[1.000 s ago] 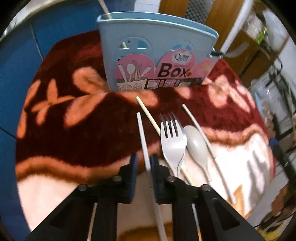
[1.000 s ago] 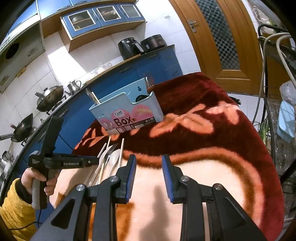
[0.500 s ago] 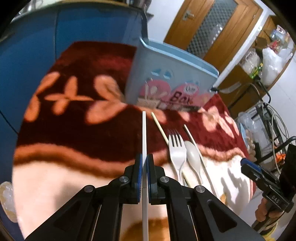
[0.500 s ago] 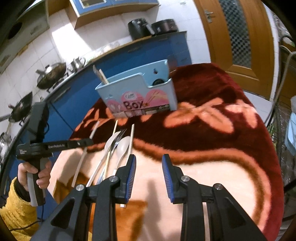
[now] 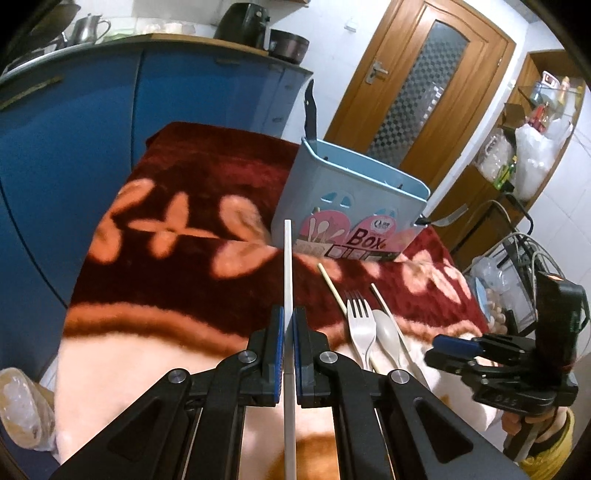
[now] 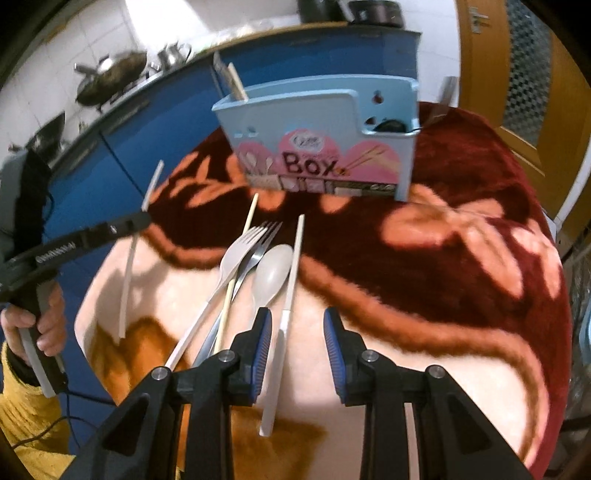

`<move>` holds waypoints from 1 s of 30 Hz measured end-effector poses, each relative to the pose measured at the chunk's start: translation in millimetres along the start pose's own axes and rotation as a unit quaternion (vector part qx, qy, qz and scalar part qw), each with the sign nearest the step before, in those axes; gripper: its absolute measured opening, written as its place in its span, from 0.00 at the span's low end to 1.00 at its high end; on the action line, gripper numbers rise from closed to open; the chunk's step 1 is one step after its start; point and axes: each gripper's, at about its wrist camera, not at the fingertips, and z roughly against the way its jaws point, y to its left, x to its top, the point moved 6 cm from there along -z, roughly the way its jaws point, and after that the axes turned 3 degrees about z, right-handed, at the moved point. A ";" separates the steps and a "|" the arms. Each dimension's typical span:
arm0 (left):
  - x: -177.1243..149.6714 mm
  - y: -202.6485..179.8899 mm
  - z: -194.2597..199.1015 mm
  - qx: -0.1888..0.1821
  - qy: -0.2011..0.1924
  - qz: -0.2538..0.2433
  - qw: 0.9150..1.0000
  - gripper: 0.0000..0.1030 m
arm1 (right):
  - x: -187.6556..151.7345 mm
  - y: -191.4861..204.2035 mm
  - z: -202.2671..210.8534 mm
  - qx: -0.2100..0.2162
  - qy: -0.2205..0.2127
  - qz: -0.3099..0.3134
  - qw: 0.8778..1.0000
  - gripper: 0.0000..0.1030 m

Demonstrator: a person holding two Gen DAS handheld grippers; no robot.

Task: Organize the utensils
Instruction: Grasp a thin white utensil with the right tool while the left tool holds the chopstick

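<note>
White chopstick [image 5: 288, 273] pinched between the pressed-together left tool [image 5: 288, 332], lifted over the blanket [image 5: 166, 280], its tip toward the blue utensil box [image 5: 343, 199], right tool [image 6: 297, 350] spread wide, empty, over spoon [image 6: 271, 273] and forks [image 6: 242, 247].

White chopstick [image 5: 288, 280] aloft — fork [image 6: 236, 254], spoon [image 6: 271, 273] flat

Blue cabinets [image 5: 92, 147] run along the wall ahead and left of the left jaws, dark appliances [image 5: 242, 20] on the worktop. Ahead to the right, a wooden door [image 5: 417, 85] with a patterned glass panel. A red floral blanket [image 6: 461, 240] spreads beneath the right jaws; woks [image 6: 110, 72] sit against white tiles [image 6: 48, 85] far left.
</note>
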 end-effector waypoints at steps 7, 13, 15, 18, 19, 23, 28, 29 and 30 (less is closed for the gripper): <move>1.4 5.8 4.9 0.008 -0.011 -0.001 1.000 0.04 | 1.4 2.1 -21.7 -0.028 0.049 0.029 0.998 0.31; 4.0 6.8 5.0 0.010 -0.017 -0.003 1.000 0.04 | 12.0 -0.8 -33.1 -0.021 0.071 0.028 0.997 0.31; 5.2 4.9 5.6 0.010 -0.020 -0.006 1.000 0.04 | 17.7 -0.8 -37.6 -0.018 0.077 0.029 0.996 0.31; 7.4 1.5 5.9 0.011 -0.026 -0.014 0.999 0.04 | 24.1 -1.8 -42.3 -0.007 0.085 0.030 0.996 0.31; 8.1 0.0 5.8 0.011 -0.027 -0.016 0.999 0.04 | 26.3 -2.8 -44.2 -0.001 0.088 0.029 0.996 0.31; 12.9 -5.7 4.6 0.007 -0.031 -0.017 0.999 0.04 | 30.6 -7.5 -45.9 -0.004 0.083 0.033 0.996 0.11; 21.7 -15.1 6.8 -0.003 -0.045 -0.021 0.999 0.04 | 29.6 -14.6 -37.2 0.025 0.041 0.003 0.999 0.06; 23.4 -18.0 7.5 -0.007 -0.049 -0.023 0.998 0.04 | 29.4 -16.2 -33.9 0.028 0.030 -0.002 0.999 0.06; 24.8 -20.3 8.3 -0.011 -0.052 -0.025 0.998 0.04 | 28.9 -17.2 -29.7 0.029 0.019 -0.006 0.999 0.06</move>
